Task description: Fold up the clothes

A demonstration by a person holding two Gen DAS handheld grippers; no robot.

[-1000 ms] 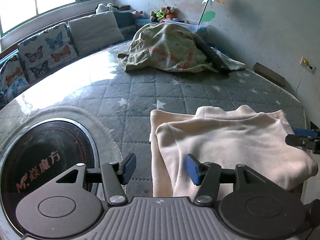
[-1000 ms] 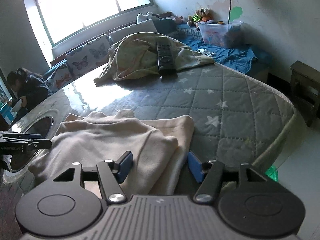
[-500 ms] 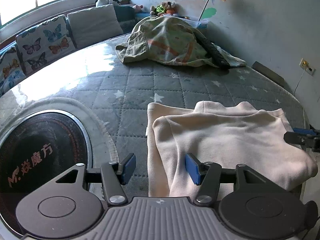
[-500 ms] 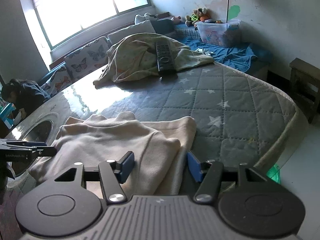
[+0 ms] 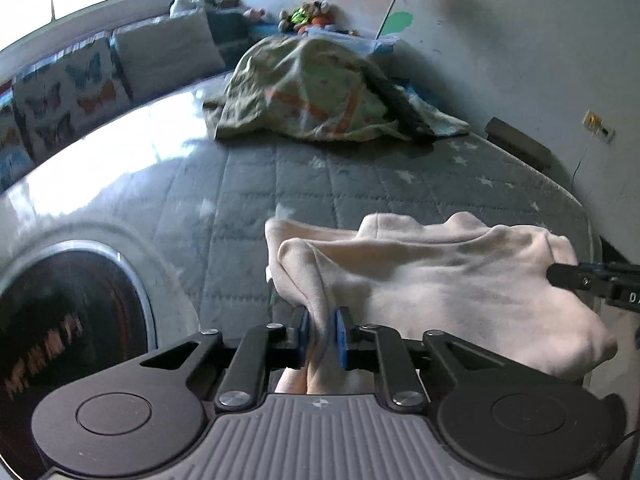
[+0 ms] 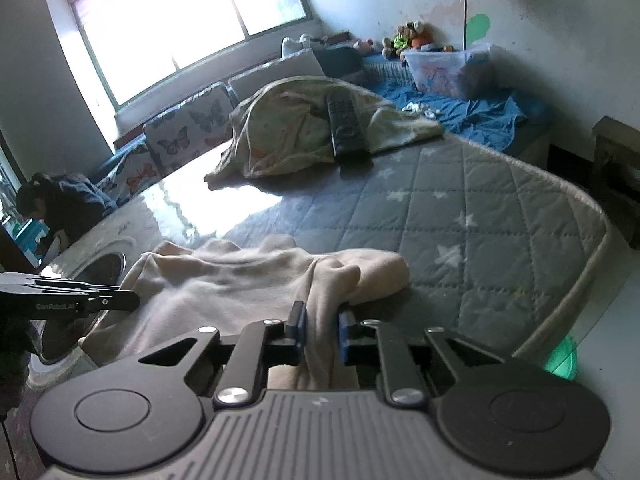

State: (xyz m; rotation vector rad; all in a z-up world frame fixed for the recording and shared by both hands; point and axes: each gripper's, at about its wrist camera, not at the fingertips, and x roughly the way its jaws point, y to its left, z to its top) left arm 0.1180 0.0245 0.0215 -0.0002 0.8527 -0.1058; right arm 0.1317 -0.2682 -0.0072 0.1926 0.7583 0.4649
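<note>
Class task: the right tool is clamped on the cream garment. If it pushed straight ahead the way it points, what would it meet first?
The right tool would plough first into the bunched cream garment it grips; beyond that, probably the quilted mattress. Depth is hard to judge.

remote control (image 6: 346, 124), butterfly cushion (image 5: 70, 100), toy bin (image 6: 448, 68)

Right gripper (image 6: 320, 330) pinches a bunched fold of the cream sweater (image 6: 240, 288) between its blue pads (image 6: 299, 330). Sweater lies on the grey star-quilted mattress (image 6: 480, 216), near its front edge. Left gripper (image 6: 120, 300) at sweater's left side; grip unclear. Behind: crumpled blanket (image 6: 288, 132) with a remote (image 6: 346, 124) on it, butterfly cushions (image 6: 188, 132).
</note>
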